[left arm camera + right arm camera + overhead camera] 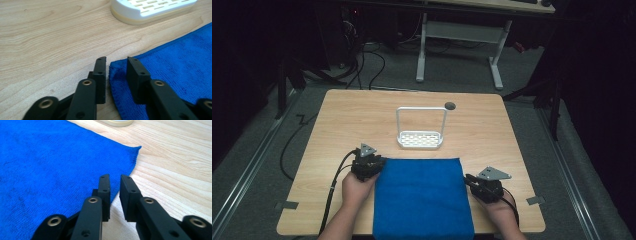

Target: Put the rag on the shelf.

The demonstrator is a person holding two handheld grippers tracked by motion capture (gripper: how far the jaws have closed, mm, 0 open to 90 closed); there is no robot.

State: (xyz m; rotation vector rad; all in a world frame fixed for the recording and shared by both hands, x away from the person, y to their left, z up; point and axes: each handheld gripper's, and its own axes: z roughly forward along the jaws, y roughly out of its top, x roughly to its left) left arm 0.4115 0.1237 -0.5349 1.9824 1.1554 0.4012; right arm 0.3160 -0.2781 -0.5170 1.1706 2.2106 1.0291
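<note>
From above we see a blue cloth [419, 197] lying flat at the 6 o'clock edge of the table [337, 115], its near end running over that edge. Our left gripper [373, 166] sits at the cloth's far-left corner, about 9 o'clock of the cloth, and our right gripper [472, 181] sits against its right edge at 3 o'clock. The hands [358, 189] come in from the bottom.

The high view is too small to tell us how the jaws stand; the gripper views do. In the left gripper view the left gripper [116, 72] has its jaws a little apart, with the cloth's [175, 62] corner bunched up in the gap between them. One jaw rests over bare wood, the other over cloth. We cannot tell whether either jaw presses the corner.

In the right gripper view the right gripper [115, 192] has its jaws narrowly apart, holding nothing, and straddling the cloth's [50, 162] edge: one jaw over cloth, the other over wood.

Beyond the cloth, toward 12 o'clock, stands a white rack [420, 138] with a slotted base and a tall wire hoop. The hoop appears from above; the left gripper view gives the base's [152, 10] slots up close. Farther still, near the far edge, is a dark round hole [450, 105] in the table.
</note>
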